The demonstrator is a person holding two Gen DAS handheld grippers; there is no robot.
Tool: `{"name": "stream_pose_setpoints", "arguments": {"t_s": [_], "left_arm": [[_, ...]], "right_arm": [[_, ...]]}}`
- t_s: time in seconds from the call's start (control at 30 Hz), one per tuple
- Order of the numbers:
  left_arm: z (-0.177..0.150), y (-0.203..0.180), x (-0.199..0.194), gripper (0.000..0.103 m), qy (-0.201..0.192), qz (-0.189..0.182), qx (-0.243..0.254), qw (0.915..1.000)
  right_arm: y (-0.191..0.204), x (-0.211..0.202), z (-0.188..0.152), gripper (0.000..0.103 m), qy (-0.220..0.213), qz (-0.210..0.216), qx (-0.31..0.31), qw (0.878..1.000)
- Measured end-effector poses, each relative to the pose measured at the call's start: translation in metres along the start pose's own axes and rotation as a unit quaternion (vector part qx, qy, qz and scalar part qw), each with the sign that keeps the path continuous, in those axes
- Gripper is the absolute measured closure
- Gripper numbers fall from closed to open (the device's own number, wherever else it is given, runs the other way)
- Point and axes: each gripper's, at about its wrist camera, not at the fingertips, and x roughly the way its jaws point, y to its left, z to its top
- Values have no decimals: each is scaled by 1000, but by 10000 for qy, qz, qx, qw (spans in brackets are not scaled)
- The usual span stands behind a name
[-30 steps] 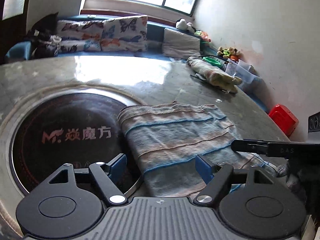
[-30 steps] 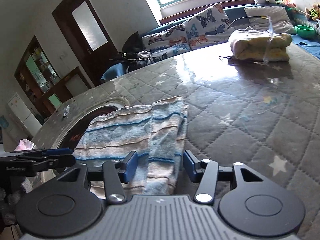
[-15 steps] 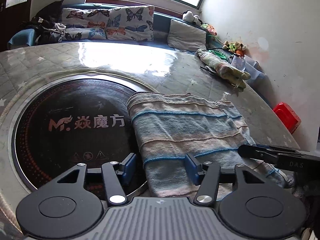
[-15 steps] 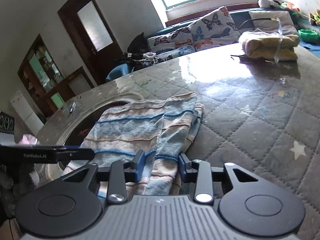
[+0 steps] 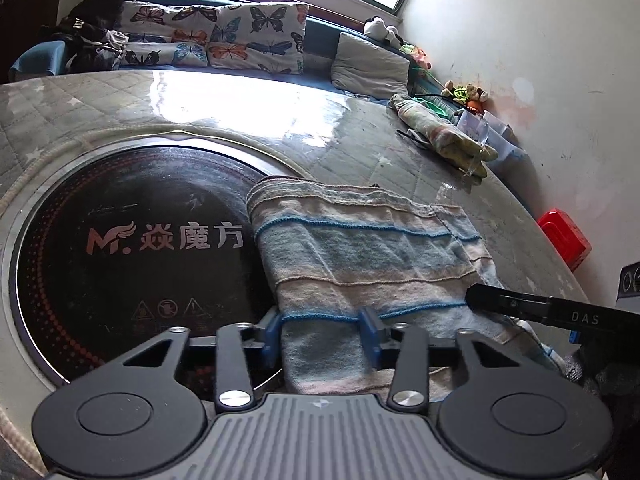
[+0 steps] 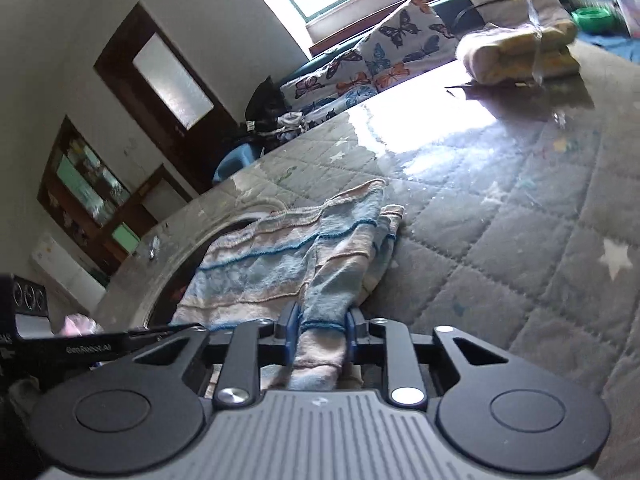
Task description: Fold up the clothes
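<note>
A blue, pink and cream striped cloth [image 5: 360,252] lies folded on the quilted table [image 5: 352,136], its left part over a round black cooktop [image 5: 120,240]. My left gripper [image 5: 321,332] straddles the cloth's near left edge. Its jaws are partly narrowed but still open, and the fabric lies flat between them. In the right wrist view the cloth [image 6: 288,264] bunches between the blue pads of my right gripper [image 6: 322,330], which is shut on the near right corner. Each view shows the other gripper only as a black bar.
A folded pale bundle [image 5: 440,136] and plastic tubs sit at the table's far right edge. A red box [image 5: 564,244] stands on the floor by the wall. Butterfly cushions [image 5: 216,36] line the sofa behind. A dark door [image 6: 168,92] is at the left.
Both grippers moved forward onto the cloth's near edge and narrowed their jaws. The right one has closed on the corner, and the fabric there has bunched up.
</note>
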Motion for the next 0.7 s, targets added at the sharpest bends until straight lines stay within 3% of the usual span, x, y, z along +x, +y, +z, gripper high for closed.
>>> {"name": "stream_pose_setpoints", "arguments": {"t_s": [0.07,0.17,0.7], "left_arm": [[2,0,-3,79,-30,-4,0,10000],[4,-1,-8,86,-78,-36,-12,10000],[18,-54,-44,91,-556,-322,553,9964]], "right_arm": [[-1,-3,-1,87,-81,47,112,9999],[3,-11,-3,88,-249,62,134,9996],[35,-77,9,90,-973,-246,-325,9944]]}}
